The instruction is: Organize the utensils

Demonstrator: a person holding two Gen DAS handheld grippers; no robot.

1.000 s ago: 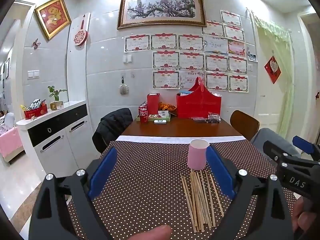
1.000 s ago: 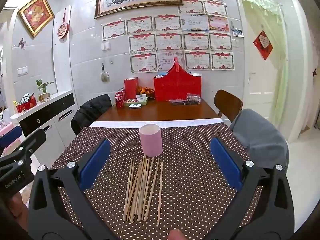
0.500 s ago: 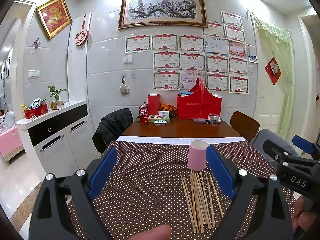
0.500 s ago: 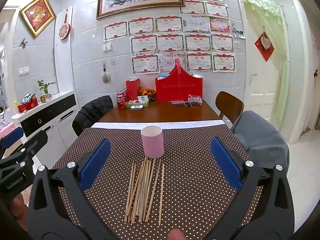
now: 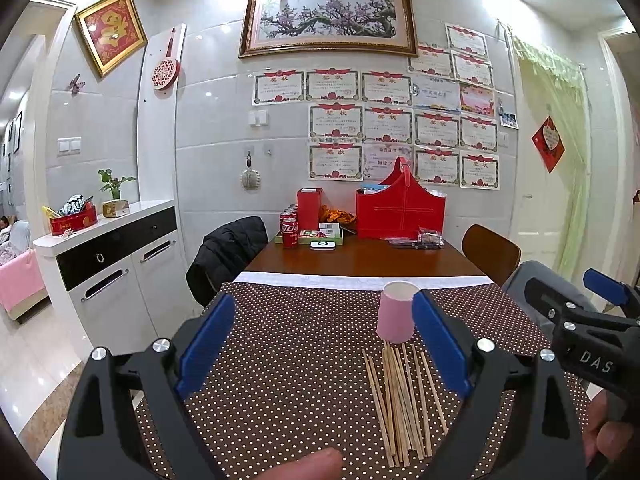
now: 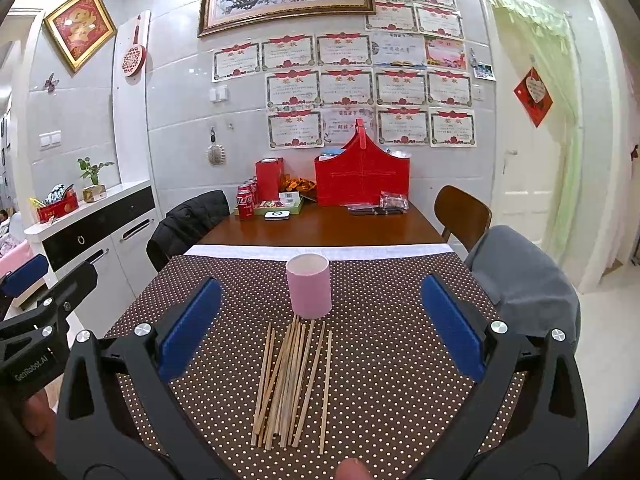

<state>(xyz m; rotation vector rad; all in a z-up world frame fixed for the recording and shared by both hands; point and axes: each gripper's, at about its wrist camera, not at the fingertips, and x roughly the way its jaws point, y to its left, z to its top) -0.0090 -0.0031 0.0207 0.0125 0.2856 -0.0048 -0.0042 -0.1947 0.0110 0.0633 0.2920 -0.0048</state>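
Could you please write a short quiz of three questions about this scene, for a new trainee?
1. True or false: the right gripper is shut on a chopstick.
2. Where do the chopsticks lie in relation to the pink cup?
A. inside it
B. on the dotted cloth in front of it, nearer the camera
C. behind it, on the bare wood
3. Fill the blank: the pink cup stands ____, with its opening up.

Key
1. False. Both the right gripper and the left gripper are open and hold nothing.
2. B. They lie loose in a rough bundle, pointing toward the cup.
3. upright
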